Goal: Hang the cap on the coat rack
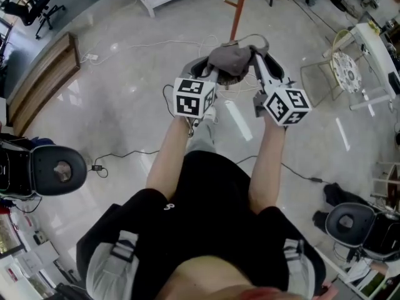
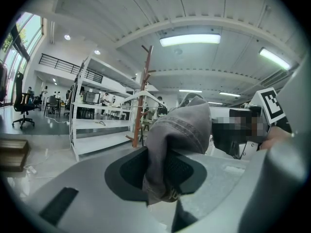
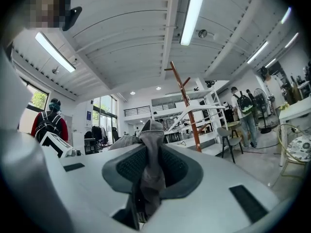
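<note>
Grey fabric up front, and that is the cap (image 1: pixel 230 60), bunched and slung in the air between the two tools, out in front of the person and above the pale floor (image 1: pixel 125 105). It rests on nothing; the grippers alone carry it.

Left gripper (image 1: pixel 209 69): clamped on one side of the cap. In its own view a thick fold of stitched grey cloth is pinched between the dark pads and bulges up over the jaws. Right gripper (image 1: pixel 259 58): same story, jaws closed on a narrower twist of the cloth, with a tail of fabric hanging below the pads. So it is a two-handed hold, both grips looking firm.

And the target? The coat rack (image 1: pixel 236 8) stands on the floor ahead, its reddish-brown wooden pole showing toward the far edge of the head view. Both gripper views look up at it, pegs branching off near the top. The cap is well apart from it, touching no peg.

So the pickup is done and the cap is in hand. What's left, by my reading, is the whole hanging job: close the gap, raise the cap to a peg, settle it over, and let go with both tools.
</note>
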Available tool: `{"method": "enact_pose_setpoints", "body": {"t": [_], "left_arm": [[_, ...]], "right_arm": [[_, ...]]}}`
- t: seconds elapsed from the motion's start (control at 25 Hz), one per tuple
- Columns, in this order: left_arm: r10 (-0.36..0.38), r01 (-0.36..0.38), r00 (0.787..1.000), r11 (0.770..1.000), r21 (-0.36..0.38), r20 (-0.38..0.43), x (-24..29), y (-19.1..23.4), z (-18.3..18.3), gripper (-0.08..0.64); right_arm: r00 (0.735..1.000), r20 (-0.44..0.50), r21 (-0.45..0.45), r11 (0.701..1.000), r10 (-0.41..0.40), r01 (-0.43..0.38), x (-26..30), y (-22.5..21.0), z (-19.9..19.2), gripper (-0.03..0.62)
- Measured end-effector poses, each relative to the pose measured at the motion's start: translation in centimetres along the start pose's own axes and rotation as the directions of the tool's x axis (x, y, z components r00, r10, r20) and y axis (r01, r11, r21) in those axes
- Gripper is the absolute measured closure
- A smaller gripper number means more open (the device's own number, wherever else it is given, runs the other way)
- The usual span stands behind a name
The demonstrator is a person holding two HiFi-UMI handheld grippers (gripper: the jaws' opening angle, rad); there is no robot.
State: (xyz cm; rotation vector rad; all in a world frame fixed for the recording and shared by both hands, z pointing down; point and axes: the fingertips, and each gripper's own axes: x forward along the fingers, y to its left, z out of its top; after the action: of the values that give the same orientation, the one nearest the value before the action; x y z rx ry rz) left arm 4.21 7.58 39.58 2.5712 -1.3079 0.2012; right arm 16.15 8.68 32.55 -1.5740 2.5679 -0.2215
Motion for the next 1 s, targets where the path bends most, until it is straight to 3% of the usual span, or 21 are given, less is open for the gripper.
{"method": "enact_pose_setpoints", "body": {"t": [0.12, 0.4, 0.68, 0.8, 1.0], "left_arm": [[0.015, -0.015, 1.0, 1.0, -0.015, -0.017, 4.3, 2.0, 0.2, 0.476], [0.034, -0.04, 0.993, 0.998, -0.05, -0.111, 11.7, 11.6, -0.6, 0.476], [0.021, -0.033, 0.991, 0.995, -0.092, -0.132, 20.5, 20.1, 0.4, 0.476], [-0.003, -0.011, 0.987, 0.996, -0.087, -0.163, 23.8, 21.9, -0.1, 0.476], [-0.031, 0.001, 0.979, 0.989, -0.147, -0.201, 27.7, 22.9, -2.4, 0.476]], "right_arm": [[1.0, -0.016, 0.021, 1.0, 0.013, -0.012, 3.8, -2.8, -0.6, 0.521], [0.992, -0.122, 0.088, 0.996, 0.039, -0.028, 16.1, -6.2, -4.9, 0.52], [0.971, -0.234, 0.056, 0.998, 0.044, -0.031, 27.5, -9.2, -6.6, 0.52], [0.954, -0.3, 0.024, 1.0, 0.008, 0.0, 30.2, -10.7, -8.1, 0.522], [0.931, -0.363, 0.018, 0.999, -0.036, 0.046, 32.6, -14.0, -10.6, 0.522]]}}
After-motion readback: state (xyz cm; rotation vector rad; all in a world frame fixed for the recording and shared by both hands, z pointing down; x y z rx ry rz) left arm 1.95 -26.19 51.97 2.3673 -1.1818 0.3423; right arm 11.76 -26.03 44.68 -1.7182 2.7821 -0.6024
